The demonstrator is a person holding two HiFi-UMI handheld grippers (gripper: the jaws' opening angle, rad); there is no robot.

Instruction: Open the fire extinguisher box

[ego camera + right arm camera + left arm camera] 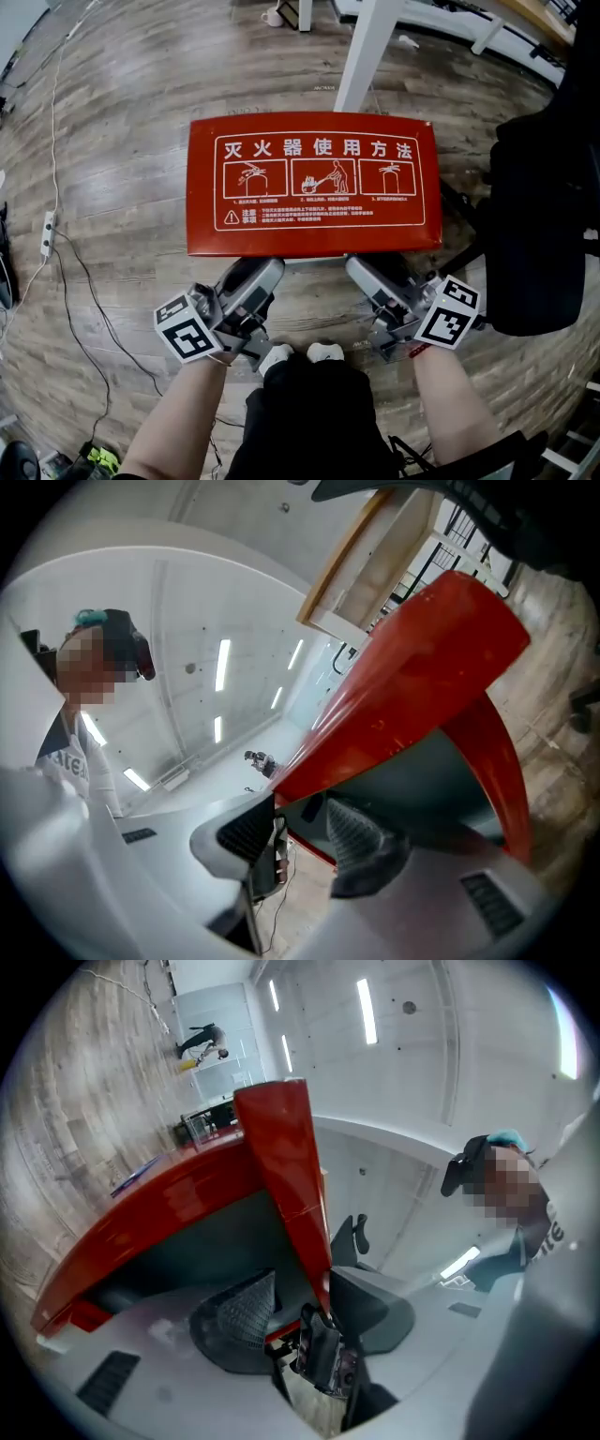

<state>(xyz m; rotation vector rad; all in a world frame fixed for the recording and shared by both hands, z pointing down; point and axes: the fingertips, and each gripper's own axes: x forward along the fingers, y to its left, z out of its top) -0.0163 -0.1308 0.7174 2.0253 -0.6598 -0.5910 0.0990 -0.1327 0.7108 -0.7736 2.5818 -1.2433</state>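
Observation:
The red fire extinguisher box [314, 183] stands on the wooden floor in front of me, its top showing white instruction pictures. Both grippers reach to its near edge. My left gripper [261, 275] is at the left part of that edge. In the left gripper view its jaws [305, 1312] stand wide apart, and a narrow red edge of the box [300, 1204] runs down into the gap without being pressed. My right gripper [364, 272] is at the right part of the edge. Its jaws [300, 841] are apart with only floor between them, below the red box [422, 677].
A white table leg [370, 52] rises just behind the box. A black office chair [539, 225] stands close on the right. A power strip [47, 234] and cables lie on the floor at the left. My shoes [300, 353] are just below the grippers.

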